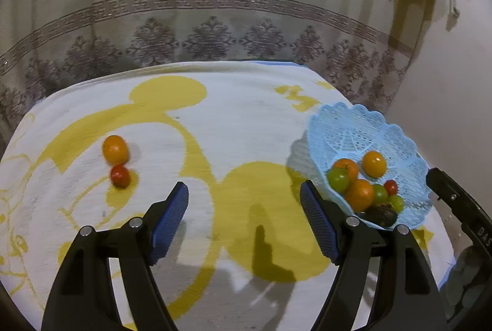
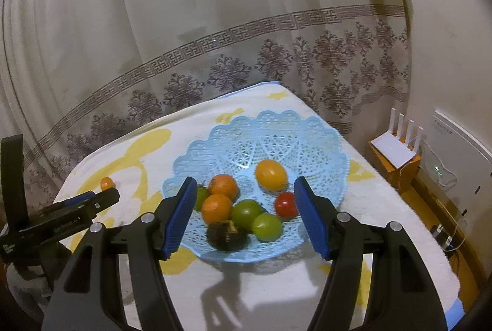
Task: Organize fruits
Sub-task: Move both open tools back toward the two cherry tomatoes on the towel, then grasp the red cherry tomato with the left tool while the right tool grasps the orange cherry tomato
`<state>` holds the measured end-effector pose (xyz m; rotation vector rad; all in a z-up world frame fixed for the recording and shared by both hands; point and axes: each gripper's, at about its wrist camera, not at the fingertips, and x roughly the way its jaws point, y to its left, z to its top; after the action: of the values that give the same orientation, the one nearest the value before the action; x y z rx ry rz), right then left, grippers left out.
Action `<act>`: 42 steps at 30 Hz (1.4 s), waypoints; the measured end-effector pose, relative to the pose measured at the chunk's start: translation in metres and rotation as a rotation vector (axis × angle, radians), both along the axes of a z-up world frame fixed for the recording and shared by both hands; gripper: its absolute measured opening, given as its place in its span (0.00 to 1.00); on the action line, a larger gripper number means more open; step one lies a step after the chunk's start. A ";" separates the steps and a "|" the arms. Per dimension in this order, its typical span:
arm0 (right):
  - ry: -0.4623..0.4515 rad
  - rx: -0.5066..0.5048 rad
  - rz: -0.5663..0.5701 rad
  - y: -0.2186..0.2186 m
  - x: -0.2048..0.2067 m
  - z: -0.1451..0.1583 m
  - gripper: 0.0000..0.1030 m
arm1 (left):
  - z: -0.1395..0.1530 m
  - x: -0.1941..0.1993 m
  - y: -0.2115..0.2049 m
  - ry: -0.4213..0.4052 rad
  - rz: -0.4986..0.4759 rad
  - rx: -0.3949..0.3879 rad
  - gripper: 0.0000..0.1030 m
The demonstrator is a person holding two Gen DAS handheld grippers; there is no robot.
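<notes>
**On the cloth-covered worktop: fruit, basket, two claws**

At far left of the worktop [image 1: 233, 121], on its white and yellow cloth: one orange-yellow fruit [image 1: 115, 149], with a small red fruit [image 1: 120, 176] touching its near side. Both lie loose, well apart from the basket.

Centre: left claw [image 1: 244, 201], blue pads apart, nothing between them, above bare cloth.

Right: pale blue lattice basket [image 2: 261, 134] holding orange, yellow, green, red and one dark fruit. Right claw [image 2: 245, 192], jaws apart, empty, poised over the basket's near side.

Behind: patterned curtain [image 2: 215, 23].
</notes>
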<state>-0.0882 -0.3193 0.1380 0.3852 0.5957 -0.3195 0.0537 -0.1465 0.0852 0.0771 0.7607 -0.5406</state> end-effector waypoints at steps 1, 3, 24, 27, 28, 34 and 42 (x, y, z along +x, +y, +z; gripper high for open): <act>-0.001 0.000 0.004 0.002 0.001 0.000 0.65 | 0.000 0.001 0.004 0.002 0.009 0.000 0.73; -0.002 0.000 0.017 0.006 0.004 0.001 0.65 | -0.002 0.005 0.011 0.009 0.030 0.001 0.73; -0.008 0.005 0.200 0.067 0.046 0.001 0.74 | -0.017 0.052 0.085 0.037 0.238 0.017 0.73; 0.002 -0.004 0.227 0.077 0.052 -0.002 0.74 | -0.022 0.060 0.091 0.045 0.257 0.028 0.73; 0.005 -0.011 0.236 0.081 0.053 -0.003 0.74 | -0.024 0.063 0.092 0.048 0.260 0.033 0.73; 0.022 -0.033 0.282 0.095 0.059 -0.009 0.74 | -0.043 0.083 0.091 0.077 0.271 0.072 0.63; 0.044 -0.042 0.305 0.101 0.068 -0.017 0.74 | -0.055 0.104 0.088 0.082 0.287 0.078 0.56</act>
<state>-0.0201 -0.2185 0.1210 0.2426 0.6792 -0.0484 0.1577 -0.0580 0.0303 0.0170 0.8561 -0.2424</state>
